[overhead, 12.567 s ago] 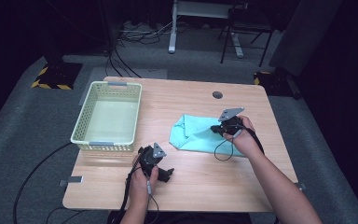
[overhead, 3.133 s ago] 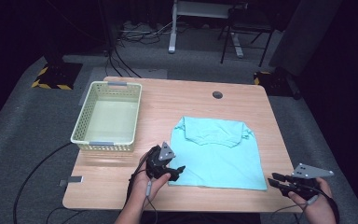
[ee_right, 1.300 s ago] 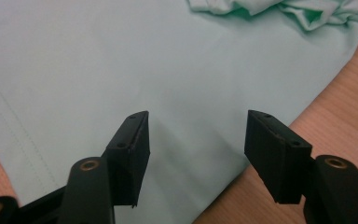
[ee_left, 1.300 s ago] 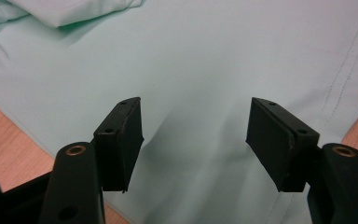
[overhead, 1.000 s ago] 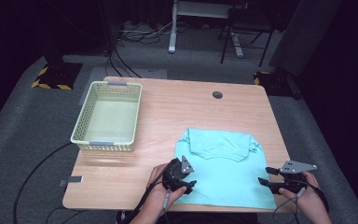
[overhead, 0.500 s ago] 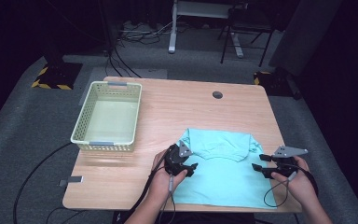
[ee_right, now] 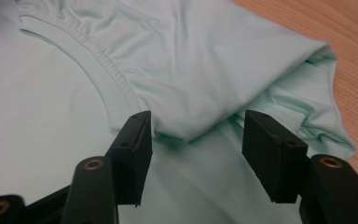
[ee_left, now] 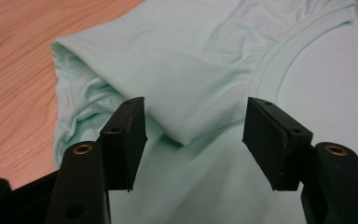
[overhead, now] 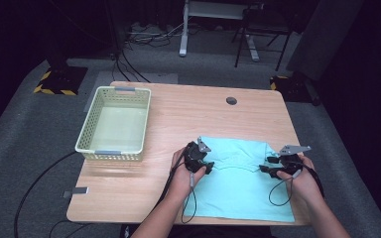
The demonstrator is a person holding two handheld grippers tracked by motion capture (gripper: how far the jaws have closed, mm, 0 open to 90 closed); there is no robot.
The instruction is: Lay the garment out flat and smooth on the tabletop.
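The light green shirt (overhead: 238, 186) reaches the table's (overhead: 129, 193) near edge. On its folded shoulders, left gripper (ee_left: 193, 133) and right gripper (ee_right: 196, 135) gape wide, gripping nothing. Bare wood stretches beyond; the high view adds a basket (overhead: 115, 125) far left.

My left gripper (overhead: 202, 159) and right gripper (overhead: 272, 165) are black units, each topped by a grey three-cornered plate and trailing a thin black cable that loops back along my forearm. In the gripper views, each jaw is a black arm with a brass-ringed hole, ending in a rectangular black pad (ee_left: 123, 138) with small recessed screw holes. My forearms are bare, no sleeves showing.
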